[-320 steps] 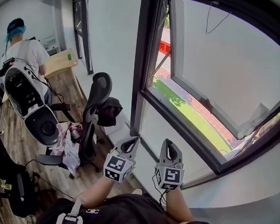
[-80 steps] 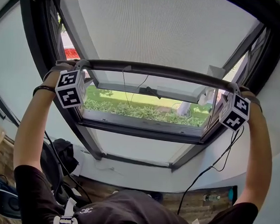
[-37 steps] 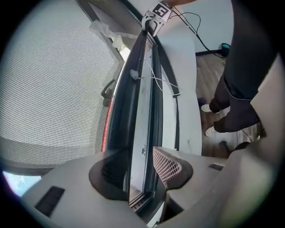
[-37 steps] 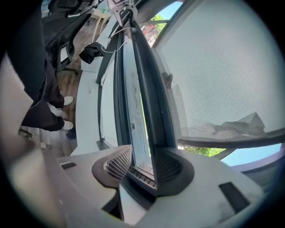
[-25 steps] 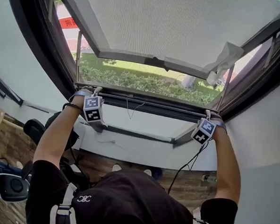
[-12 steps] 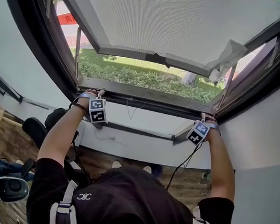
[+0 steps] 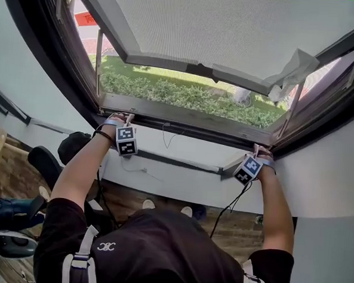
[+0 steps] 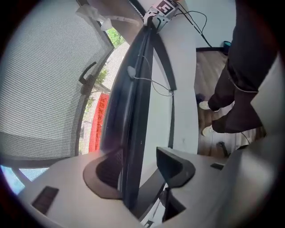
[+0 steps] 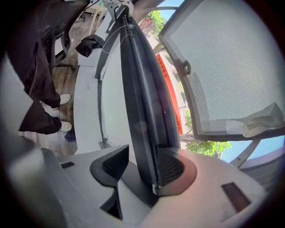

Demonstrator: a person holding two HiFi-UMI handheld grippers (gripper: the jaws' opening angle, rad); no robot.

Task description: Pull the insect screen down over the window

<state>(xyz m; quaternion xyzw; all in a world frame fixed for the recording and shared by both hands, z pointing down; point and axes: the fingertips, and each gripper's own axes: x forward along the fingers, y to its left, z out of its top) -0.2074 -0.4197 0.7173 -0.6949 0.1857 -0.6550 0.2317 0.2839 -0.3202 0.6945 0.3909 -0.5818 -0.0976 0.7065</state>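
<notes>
Since the frame about three seconds back, the bottom bar (image 7: 184, 125) of the insect screen (image 7: 232, 27) has come from upper-middle of the head view down to the lower edge of the window frame (image 7: 61, 83). Over the last half second it has hardly dropped further. Judgement: pull essentially complete, mesh covers the opening, and the release is in hand. Head view: left gripper (image 7: 120, 117) at the bar's left end, right gripper (image 7: 257, 153) at its right end, both arms reaching forward to the sill line. Left gripper view: jaws opening. The bar runs between them, close against the outer pad at lower left, while the inner pad at lower centre stands clear of it, so there is no clamp. Right gripper view: jaws wide, bar between them and lying against the outer pad at lower centre-right. The inner pad is apart, with a plain gap showing.
</notes>
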